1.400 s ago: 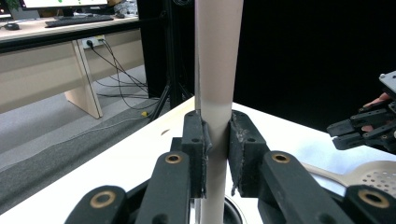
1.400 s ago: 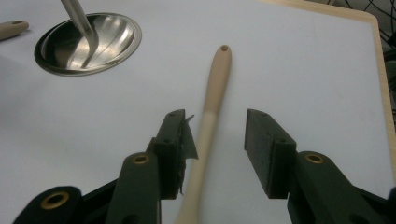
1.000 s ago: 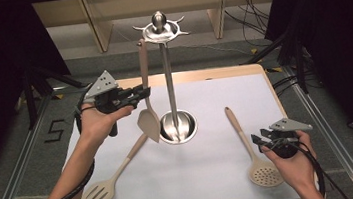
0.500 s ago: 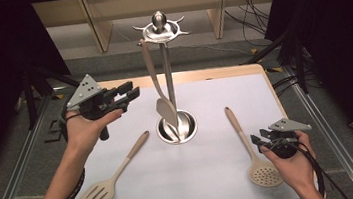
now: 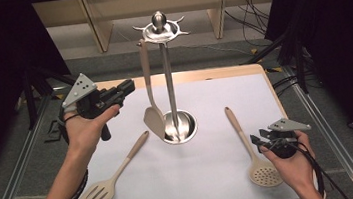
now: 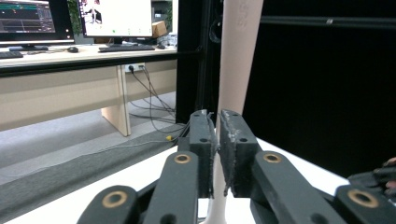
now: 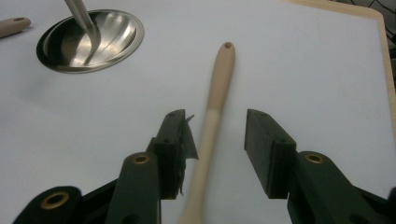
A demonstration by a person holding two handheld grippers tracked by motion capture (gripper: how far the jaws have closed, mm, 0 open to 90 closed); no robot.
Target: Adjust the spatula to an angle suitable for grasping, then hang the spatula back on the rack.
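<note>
The left gripper [image 5: 124, 89], jaws just closing with nothing between them, faces the hanging spatula [image 5: 150, 102]; the right gripper [image 5: 261, 140] straddles the skimmer [image 7: 212, 116] handle, open, near the bench's right edge.

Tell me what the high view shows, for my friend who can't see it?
A spatula hangs from a metal rack on a white table. The left gripper is beside it with nothing between its jaws. The right gripper rests open by a skimmer; a slotted turner lies near the left arm.
</note>
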